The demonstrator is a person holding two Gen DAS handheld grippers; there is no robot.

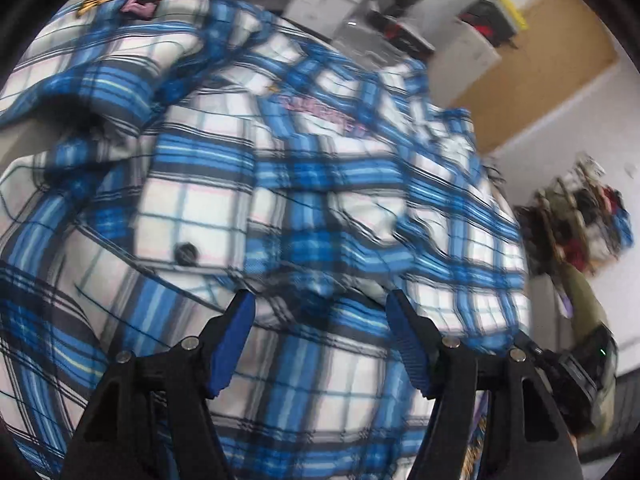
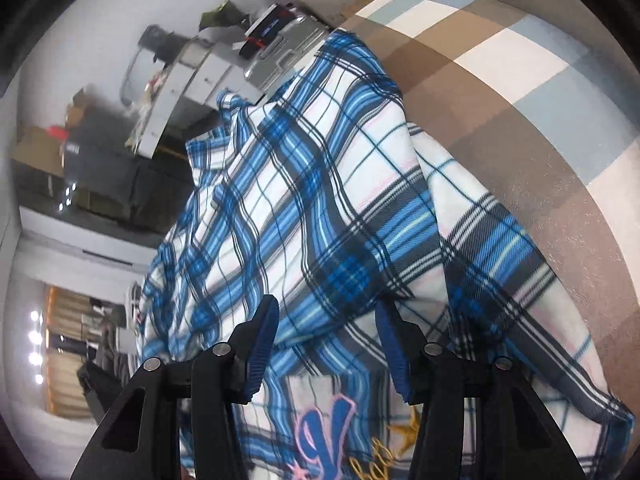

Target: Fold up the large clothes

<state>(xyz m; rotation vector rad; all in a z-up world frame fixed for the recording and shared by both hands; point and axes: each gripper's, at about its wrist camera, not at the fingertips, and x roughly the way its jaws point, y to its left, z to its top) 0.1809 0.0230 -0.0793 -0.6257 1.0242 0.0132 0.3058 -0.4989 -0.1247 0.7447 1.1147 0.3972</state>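
A large blue, white and black plaid shirt [image 1: 280,184] fills the left wrist view, rumpled, with a dark button and pink embroidered lettering. My left gripper [image 1: 320,304] is open just above the cloth, its blue pads apart with fabric between and under them. In the right wrist view the same shirt [image 2: 320,200] drapes in folds, with pink and gold embroidery near the bottom. My right gripper [image 2: 326,312] is open over the shirt, holding nothing. The other gripper shows at the right edge of the left wrist view [image 1: 580,376].
A checked brown, white and blue surface [image 2: 520,92] lies under the shirt. Grey cabinets and boxes [image 2: 224,64] stand behind. A cluttered rack [image 1: 584,216] and a tan board [image 1: 560,60] are on the wall side.
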